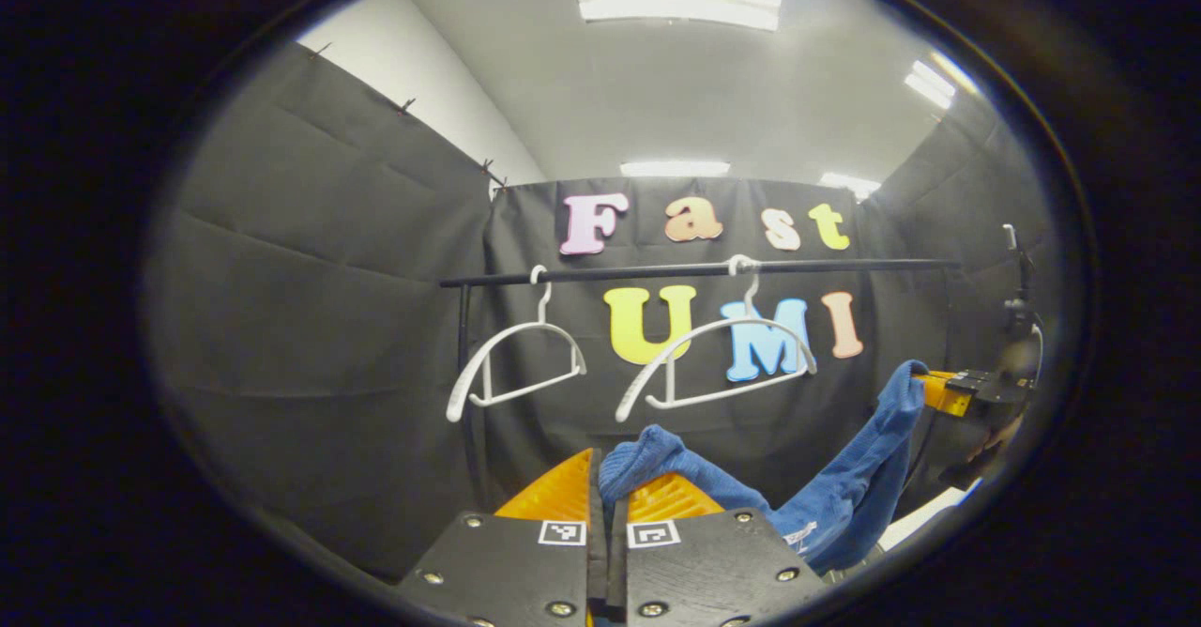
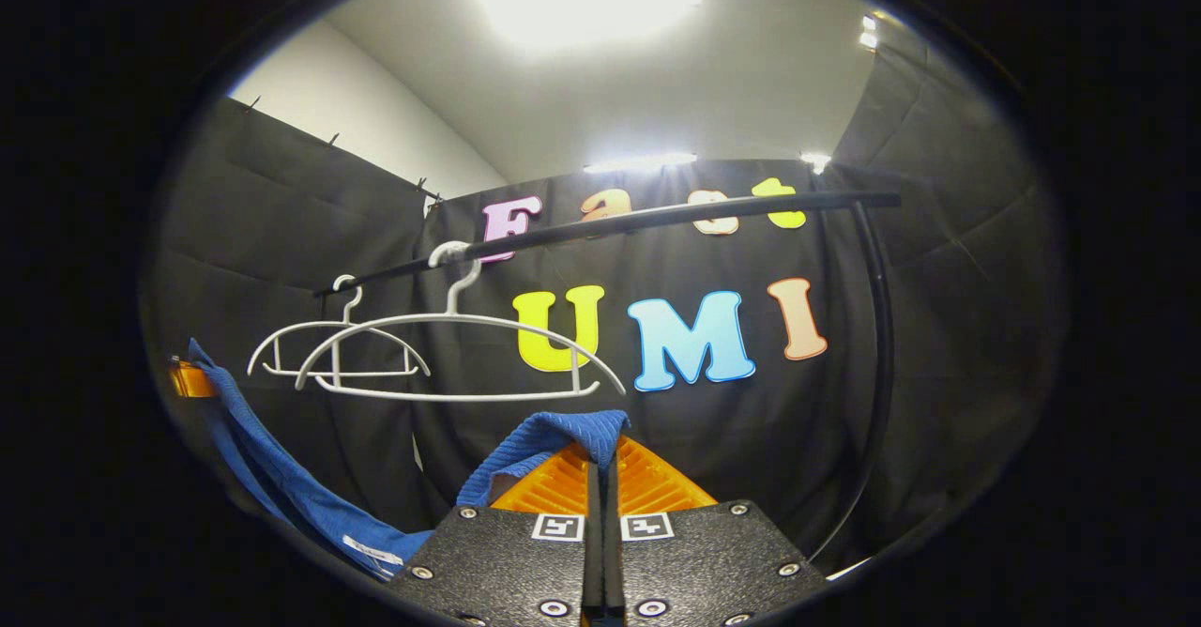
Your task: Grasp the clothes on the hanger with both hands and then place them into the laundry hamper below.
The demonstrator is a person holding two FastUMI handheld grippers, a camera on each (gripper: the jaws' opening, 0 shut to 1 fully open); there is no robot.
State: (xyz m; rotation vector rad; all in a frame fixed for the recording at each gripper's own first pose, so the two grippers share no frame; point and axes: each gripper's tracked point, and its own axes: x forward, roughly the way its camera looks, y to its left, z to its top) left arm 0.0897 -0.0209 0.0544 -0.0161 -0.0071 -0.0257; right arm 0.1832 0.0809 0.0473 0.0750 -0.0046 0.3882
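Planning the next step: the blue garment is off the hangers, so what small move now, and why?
Probably lower both grippers together. The left gripper and right gripper each pinch an end of the blue garment, which sags clear of the bare hangers.

No readable words, brands or numbers are found apart from the wall's letters; only small square coded markers (image 1: pixel 563 533) are carried on the gripper bodies, and a white tag (image 2: pixel 372 549) on the blue garment (image 2: pixel 281 486) is too small to be read
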